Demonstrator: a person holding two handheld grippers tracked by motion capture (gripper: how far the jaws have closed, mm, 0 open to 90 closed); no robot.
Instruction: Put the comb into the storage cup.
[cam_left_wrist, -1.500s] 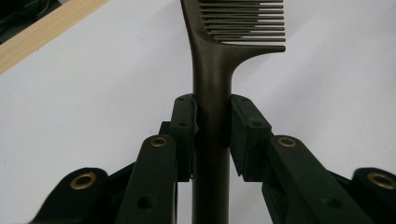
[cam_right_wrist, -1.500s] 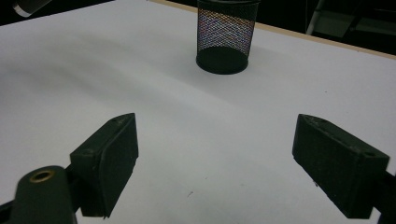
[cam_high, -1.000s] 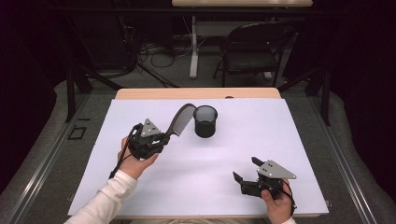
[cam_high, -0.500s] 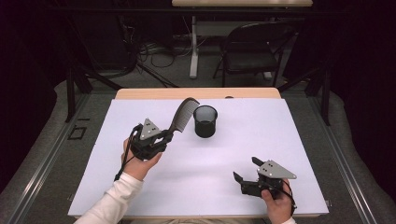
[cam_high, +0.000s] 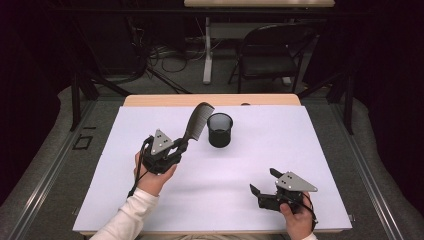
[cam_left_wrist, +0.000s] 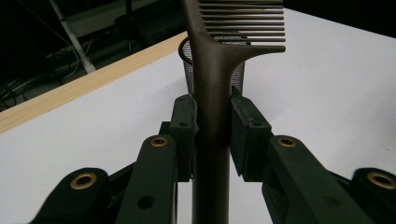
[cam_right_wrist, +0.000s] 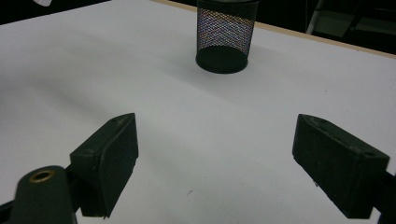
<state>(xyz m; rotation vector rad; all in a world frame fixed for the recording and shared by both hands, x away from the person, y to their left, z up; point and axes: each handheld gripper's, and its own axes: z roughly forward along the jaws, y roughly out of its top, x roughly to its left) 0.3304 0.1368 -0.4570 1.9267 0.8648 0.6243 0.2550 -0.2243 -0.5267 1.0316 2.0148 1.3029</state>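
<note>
The left gripper (cam_high: 176, 149) has its 2 jaws clamped on the handle of a dark comb (cam_high: 198, 121), which slants up off the white table (cam_high: 325, 150) with its toothed end just beside the rim of the black mesh cup (cam_high: 220, 130); in the left gripper view the comb (cam_left_wrist: 211, 93) stands between the pads with the cup (cam_left_wrist: 236, 74) right behind it. The right gripper (cam_high: 262, 182) rests low near the table's front right, well apart from the cup (cam_right_wrist: 226, 37), its 2 jaws spread wide with nothing between them.

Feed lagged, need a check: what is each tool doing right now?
Left tool: shut on the comb handle.
Right tool: open, nothing between its jaws.
</note>
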